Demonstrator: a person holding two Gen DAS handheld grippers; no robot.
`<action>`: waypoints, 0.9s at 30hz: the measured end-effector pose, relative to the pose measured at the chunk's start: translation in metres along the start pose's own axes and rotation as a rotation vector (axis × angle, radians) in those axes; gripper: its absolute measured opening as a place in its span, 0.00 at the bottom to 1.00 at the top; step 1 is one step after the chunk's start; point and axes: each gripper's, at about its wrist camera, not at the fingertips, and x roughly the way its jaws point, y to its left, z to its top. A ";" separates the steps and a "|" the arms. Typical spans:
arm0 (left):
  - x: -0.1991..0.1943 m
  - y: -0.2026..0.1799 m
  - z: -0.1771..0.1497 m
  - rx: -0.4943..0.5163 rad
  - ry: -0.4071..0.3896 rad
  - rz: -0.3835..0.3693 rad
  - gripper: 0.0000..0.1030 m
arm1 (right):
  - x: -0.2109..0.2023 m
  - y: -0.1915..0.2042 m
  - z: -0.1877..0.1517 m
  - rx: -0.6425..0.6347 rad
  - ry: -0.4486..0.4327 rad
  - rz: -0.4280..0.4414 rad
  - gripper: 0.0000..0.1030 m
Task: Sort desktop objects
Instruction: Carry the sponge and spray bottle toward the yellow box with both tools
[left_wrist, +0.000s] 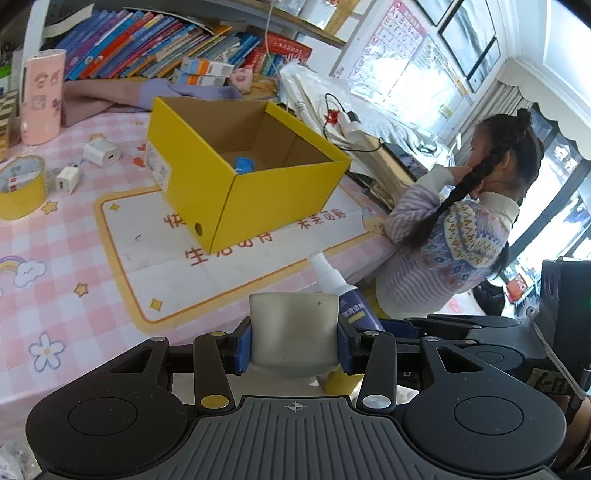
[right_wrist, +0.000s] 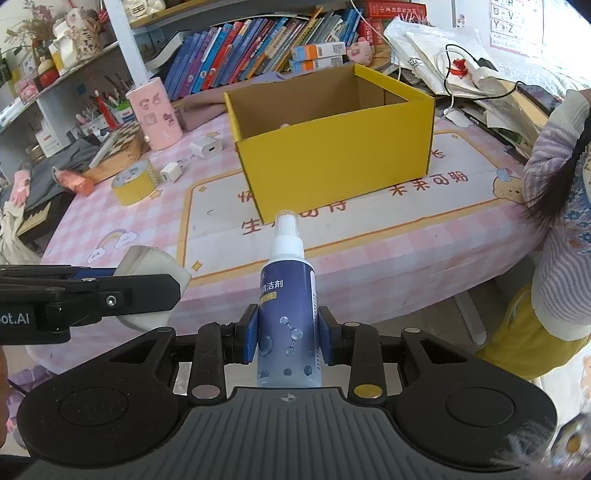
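Observation:
An open yellow cardboard box (left_wrist: 236, 199) (right_wrist: 332, 173) stands on the pink checked tablecloth, with a small blue item (left_wrist: 243, 164) on its floor. My left gripper (left_wrist: 294, 332) is shut on a whitish, rounded block (left_wrist: 293, 332) (right_wrist: 147, 266), held over the table's near edge. My right gripper (right_wrist: 287, 332) is shut on a dark blue spray bottle (right_wrist: 288, 310) with a white nozzle that points toward the box. The bottle's tip (left_wrist: 328, 277) shows just right of the left gripper. Both grippers are short of the box, side by side.
Left of the box lie two white chargers (left_wrist: 101, 153) (left_wrist: 67, 180), a yellow tape roll (left_wrist: 22, 188) and a pink cylinder (left_wrist: 40, 98). Books (right_wrist: 240, 48) line the back. A person in a patterned sweater (left_wrist: 461, 229) leans on the table's right edge.

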 end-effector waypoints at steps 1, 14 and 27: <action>0.002 0.000 0.002 0.000 -0.001 -0.003 0.41 | 0.001 -0.001 0.002 0.001 -0.002 -0.002 0.29; 0.028 -0.011 0.042 -0.016 -0.056 -0.046 0.41 | 0.009 -0.031 0.037 0.009 -0.032 -0.018 0.29; 0.049 -0.028 0.105 -0.005 -0.211 0.039 0.41 | 0.014 -0.072 0.124 -0.069 -0.142 0.051 0.29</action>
